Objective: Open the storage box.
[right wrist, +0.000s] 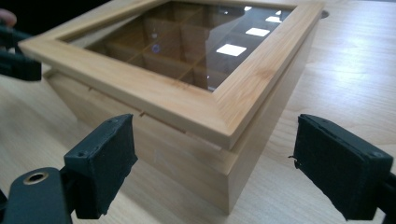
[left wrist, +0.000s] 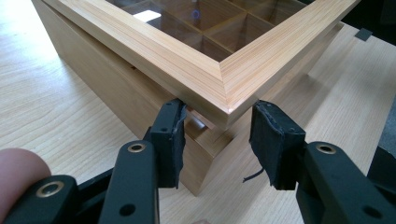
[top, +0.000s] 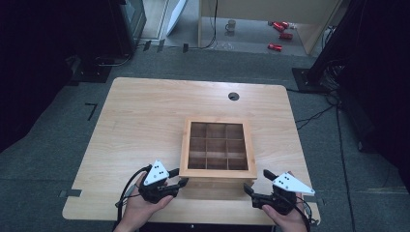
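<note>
Wooden box [top: 218,185] with a glass-paned lid [top: 184,145] sits on the table [top: 145,121] a little toward 3 o'clock of its middle and close to the near edge, its nine compartments showing empty through the pane. At the box's 7 o'clock corner the left gripper [top: 178,177] has its jaws drawn in against the two sides of the lid's corner, the pads [left wrist: 170,135] meeting the wood just under the rim, so it appears to be holding the lid there. At the 5 o'clock corner the right gripper [top: 256,180] stands with jaws spread wide, one on each side of that corner and clear of it. The likely trouble is the grip itself: a mitred corner offers two slanting faces, and the pads could slide off toward the point once the lid is raised, letting the frame drop on the box and jar the glass. Lifting from one corner alone could also twist the lid or drag the light box across the table. Behind the box, toward 12 o'clock, the tabletop is bare apart from a cable hole [top: 233,96], so the lid has room to swing back; at 6 o'clock the table edge is near, leaving both hands little space to retreat.
</note>
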Available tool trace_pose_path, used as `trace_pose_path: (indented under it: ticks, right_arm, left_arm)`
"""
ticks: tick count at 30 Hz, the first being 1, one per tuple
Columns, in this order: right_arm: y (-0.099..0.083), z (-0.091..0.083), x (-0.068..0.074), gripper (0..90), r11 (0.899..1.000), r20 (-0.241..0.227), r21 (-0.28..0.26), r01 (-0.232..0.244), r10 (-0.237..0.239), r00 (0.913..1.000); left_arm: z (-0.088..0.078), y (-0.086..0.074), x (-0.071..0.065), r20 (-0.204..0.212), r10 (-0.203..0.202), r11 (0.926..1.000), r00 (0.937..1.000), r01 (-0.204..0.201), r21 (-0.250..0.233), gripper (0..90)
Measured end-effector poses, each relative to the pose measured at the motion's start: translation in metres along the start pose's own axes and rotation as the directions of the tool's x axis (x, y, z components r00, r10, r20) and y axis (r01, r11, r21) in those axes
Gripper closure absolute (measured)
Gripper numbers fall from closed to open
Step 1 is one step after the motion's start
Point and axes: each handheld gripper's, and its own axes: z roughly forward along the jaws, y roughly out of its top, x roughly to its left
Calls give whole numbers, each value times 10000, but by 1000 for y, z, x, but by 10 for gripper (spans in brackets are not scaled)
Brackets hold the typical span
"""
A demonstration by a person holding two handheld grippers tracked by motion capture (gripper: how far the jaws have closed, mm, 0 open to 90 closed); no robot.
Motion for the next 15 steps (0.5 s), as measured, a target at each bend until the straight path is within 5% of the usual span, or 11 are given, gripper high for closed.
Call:
trace_pose_path:
  ticks: [4,8,15]
  right_arm:
    - [-4,8,2,153,9988,441,267,418,-430,9981]
    - [-3,11,-1,208,9994,882,246,245,-266,9957]
    - [-7,19,0,269,9984,1044,207,522,-541,9931]
  left_arm:
    - [-1,1,1,-108,-29,10000,9999,28,-36,561]
    - [-1,0,6,-151,-246,9997,9996,245,-85,570]
    - [1,-1,6,-95,-236,9997,9997,235,-85,569]
